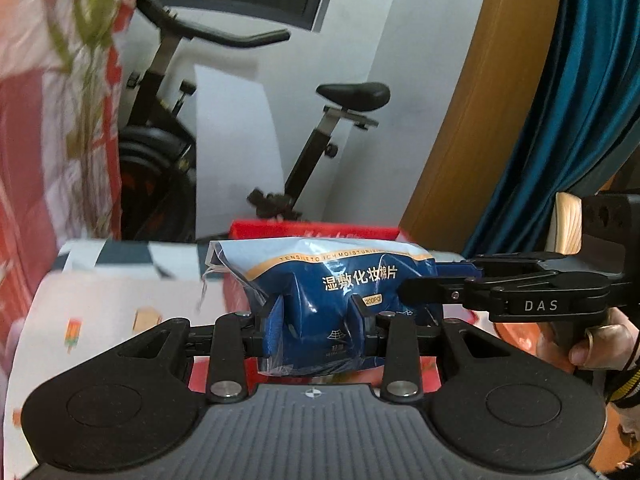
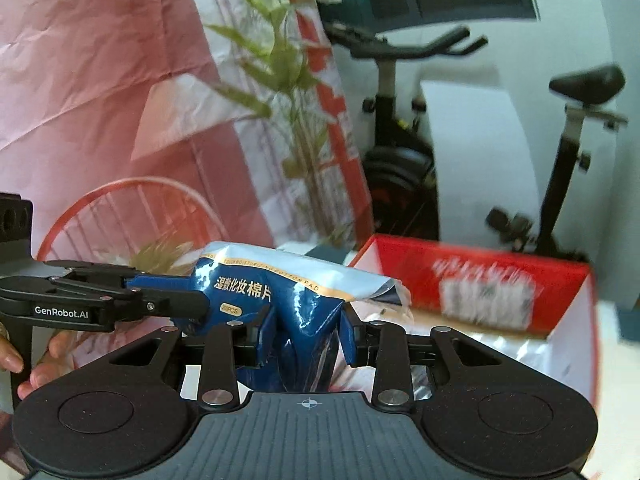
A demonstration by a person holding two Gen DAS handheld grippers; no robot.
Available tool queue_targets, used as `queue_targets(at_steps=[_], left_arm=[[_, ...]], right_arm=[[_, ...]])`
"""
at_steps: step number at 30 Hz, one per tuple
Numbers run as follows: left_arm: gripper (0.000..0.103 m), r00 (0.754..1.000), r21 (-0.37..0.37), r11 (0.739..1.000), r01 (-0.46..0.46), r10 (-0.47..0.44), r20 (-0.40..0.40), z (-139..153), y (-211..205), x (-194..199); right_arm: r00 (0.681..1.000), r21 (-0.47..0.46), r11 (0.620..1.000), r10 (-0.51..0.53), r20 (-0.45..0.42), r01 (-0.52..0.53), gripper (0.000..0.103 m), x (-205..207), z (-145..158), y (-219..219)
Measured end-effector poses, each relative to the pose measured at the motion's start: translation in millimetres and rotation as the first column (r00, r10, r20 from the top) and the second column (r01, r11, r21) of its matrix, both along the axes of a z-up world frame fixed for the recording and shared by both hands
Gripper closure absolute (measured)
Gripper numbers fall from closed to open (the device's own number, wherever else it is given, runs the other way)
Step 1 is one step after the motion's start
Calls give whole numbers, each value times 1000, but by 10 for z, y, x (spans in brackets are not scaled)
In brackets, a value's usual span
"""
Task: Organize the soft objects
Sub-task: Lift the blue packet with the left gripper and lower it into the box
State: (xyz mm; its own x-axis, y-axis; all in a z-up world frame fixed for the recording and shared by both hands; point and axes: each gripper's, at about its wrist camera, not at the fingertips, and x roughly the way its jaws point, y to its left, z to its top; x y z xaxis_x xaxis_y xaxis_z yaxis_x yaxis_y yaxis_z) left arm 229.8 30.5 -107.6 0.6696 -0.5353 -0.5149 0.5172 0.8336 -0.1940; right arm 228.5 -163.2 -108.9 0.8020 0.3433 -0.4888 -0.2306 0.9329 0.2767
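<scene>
A blue and white plastic pack of cotton pads is held up in the air by both grippers. My left gripper is shut on its lower part, the bag squeezed between the fingers. The right gripper reaches in from the right and pinches the pack's right end. In the right wrist view my right gripper is shut on the same pack, and the left gripper grips it from the left. A red cardboard box, open on top, sits just behind and to the right.
An exercise bike stands behind by a white wall. A red and white cloth with a green plant hangs at the left. A blue curtain and wooden frame are at the right. A patterned white cloth covers the surface below.
</scene>
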Motion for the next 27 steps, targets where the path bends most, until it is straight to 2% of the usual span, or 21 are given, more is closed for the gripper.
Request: queue_targets(at_steps=[3, 6, 11, 17, 22, 27], left_arm=[[66, 1000, -14, 1000, 0, 0, 13, 62, -206, 195], [66, 1000, -23, 1000, 0, 0, 12, 86, -442, 445], [66, 993, -53, 998, -19, 13, -114, -109, -792, 968], [66, 960, 3, 999, -47, 46, -278, -633, -1206, 1495], [66, 935, 68, 997, -32, 54, -351, -1010, -1428, 1765], [66, 912, 115, 993, 7, 41, -409, -1251, -1574, 1891]], right_arm=[[1000, -60, 998, -9, 28, 11, 72, 128, 137, -178], [999, -83, 996, -29, 37, 32, 72, 291, 231, -414], [998, -126, 990, -67, -18, 64, 72, 649, 174, -827], [976, -148, 984, -129, -175, 103, 72, 1093, -315, -1232], [944, -175, 976, -177, -277, 132, 73, 1372, -759, -1417], [907, -228, 965, -212, -365, 134, 73, 1558, -1091, -1471]])
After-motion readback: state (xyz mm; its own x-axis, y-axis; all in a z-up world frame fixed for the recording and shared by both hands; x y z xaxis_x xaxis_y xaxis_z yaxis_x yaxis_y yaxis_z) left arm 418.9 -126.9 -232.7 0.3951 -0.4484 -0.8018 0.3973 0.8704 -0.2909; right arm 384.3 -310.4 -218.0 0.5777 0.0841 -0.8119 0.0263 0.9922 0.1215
